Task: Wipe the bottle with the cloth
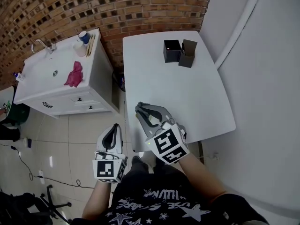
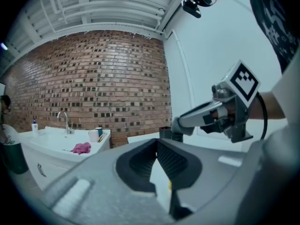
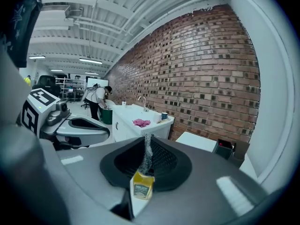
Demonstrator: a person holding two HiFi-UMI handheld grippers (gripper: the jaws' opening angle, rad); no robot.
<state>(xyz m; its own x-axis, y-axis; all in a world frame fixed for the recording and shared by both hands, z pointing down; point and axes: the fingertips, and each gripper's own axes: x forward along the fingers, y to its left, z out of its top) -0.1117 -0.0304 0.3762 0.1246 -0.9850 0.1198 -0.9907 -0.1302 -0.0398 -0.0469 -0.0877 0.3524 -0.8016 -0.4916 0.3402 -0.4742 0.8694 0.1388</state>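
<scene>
The left gripper [image 1: 112, 127] and right gripper [image 1: 139, 108] both had their jaws pressed together on nothing, while the cloth [image 1: 74, 74] and the small bottle [image 2: 34, 125] sat well ahead and leftward on the sink counter [image 1: 42, 86], nearer the left one.

The right gripper [image 3: 147, 142] has its jaws pressed together with nothing between them. Ahead of its tips and slightly left stands a white sink cabinet [image 3: 127, 113] with a pink cloth [image 3: 141, 123] on top. The left gripper [image 3: 107, 133] lies to its left, and a white table [image 3: 201, 142] ahead to its right.
</scene>
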